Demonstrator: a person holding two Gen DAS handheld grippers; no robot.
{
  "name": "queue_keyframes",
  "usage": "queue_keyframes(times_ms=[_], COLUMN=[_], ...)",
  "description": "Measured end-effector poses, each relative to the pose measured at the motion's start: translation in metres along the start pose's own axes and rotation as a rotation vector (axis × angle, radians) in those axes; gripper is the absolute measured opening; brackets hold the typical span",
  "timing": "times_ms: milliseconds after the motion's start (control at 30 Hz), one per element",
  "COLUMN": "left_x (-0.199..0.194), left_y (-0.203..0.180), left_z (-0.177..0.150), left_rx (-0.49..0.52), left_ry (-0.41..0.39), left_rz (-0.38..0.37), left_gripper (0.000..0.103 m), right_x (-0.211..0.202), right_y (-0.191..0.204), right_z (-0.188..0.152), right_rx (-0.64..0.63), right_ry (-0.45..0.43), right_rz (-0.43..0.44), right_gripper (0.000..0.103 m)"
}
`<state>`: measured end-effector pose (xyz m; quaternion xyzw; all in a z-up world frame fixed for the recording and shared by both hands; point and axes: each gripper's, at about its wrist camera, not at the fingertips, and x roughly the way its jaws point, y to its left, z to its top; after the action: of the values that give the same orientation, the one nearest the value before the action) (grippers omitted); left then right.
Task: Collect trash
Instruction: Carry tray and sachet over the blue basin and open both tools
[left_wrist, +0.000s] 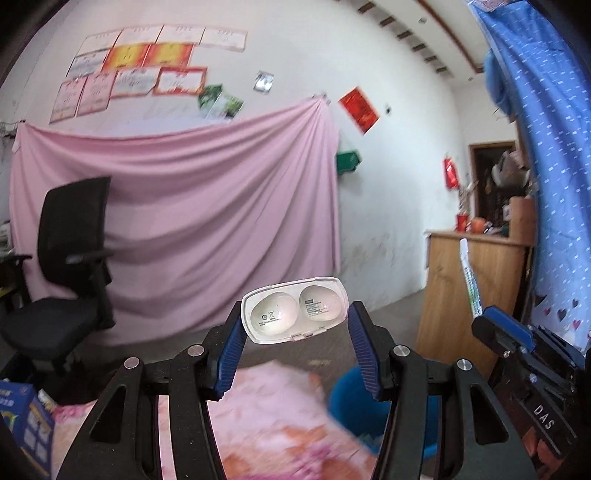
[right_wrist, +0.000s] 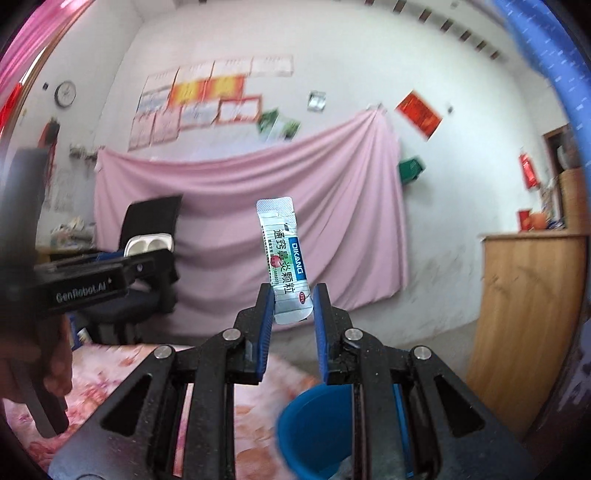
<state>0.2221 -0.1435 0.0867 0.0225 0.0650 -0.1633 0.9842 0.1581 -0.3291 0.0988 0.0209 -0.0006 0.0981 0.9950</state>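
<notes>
My left gripper is shut on a white plastic blister shell with two round cavities, held up in the air. My right gripper is shut on a white and green medicine sachet that stands upright between the blue pads. A blue bin sits below the right gripper, its rim low in the right wrist view; it also shows in the left wrist view as the blue bin. The right gripper with the sachet appears at the right of the left wrist view. The left gripper and its shell appear at the left of the right wrist view.
A pink patterned cloth covers the surface beneath both grippers. A black office chair stands at the left before a pink sheet hung on the wall. A wooden counter is at the right, next to a blue curtain.
</notes>
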Motion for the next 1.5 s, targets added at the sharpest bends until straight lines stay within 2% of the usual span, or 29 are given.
queue_keyframes(times_ms=[67,200,300,433,700,933,1067,1500], left_x=[0.0,0.001,0.008,0.026,0.063,0.094,0.11,0.15], left_y=[-0.013,-0.038,-0.056,-0.078,-0.091,-0.096,-0.09,-0.084], left_z=[0.003,0.008,0.009,0.004,-0.015,-0.034,-0.044,-0.06], left_rx=[-0.004,-0.01,-0.006,0.014,0.001,0.015,-0.022,-0.147], left_ry=[-0.052,-0.106,-0.116,-0.084,0.046,0.232,0.338,0.589], left_rz=[-0.023,-0.069,-0.108,-0.151,-0.19,-0.18,-0.182,-0.193], left_gripper=[0.049,0.049,0.049,0.049,0.049,0.049,0.049,0.049], right_x=[-0.008,-0.022,-0.024,-0.023,-0.006,0.014,0.021,0.05], right_y=[-0.009,-0.022,-0.033,-0.054,-0.082,-0.091,-0.095,-0.106], right_z=[0.006,0.013,0.009,0.002,-0.018,-0.039,-0.049,-0.079], right_rx=[-0.002,-0.001,0.012,0.047,0.118,0.181,0.197,0.243], right_ry=[-0.045,-0.078,-0.067,-0.017,0.131,0.288,0.353,0.54], right_rz=[-0.032,-0.077,-0.102,-0.137,-0.168,-0.152,-0.142,-0.107], right_gripper=[0.049,0.049,0.05,0.05,0.05,0.05,0.05,0.05])
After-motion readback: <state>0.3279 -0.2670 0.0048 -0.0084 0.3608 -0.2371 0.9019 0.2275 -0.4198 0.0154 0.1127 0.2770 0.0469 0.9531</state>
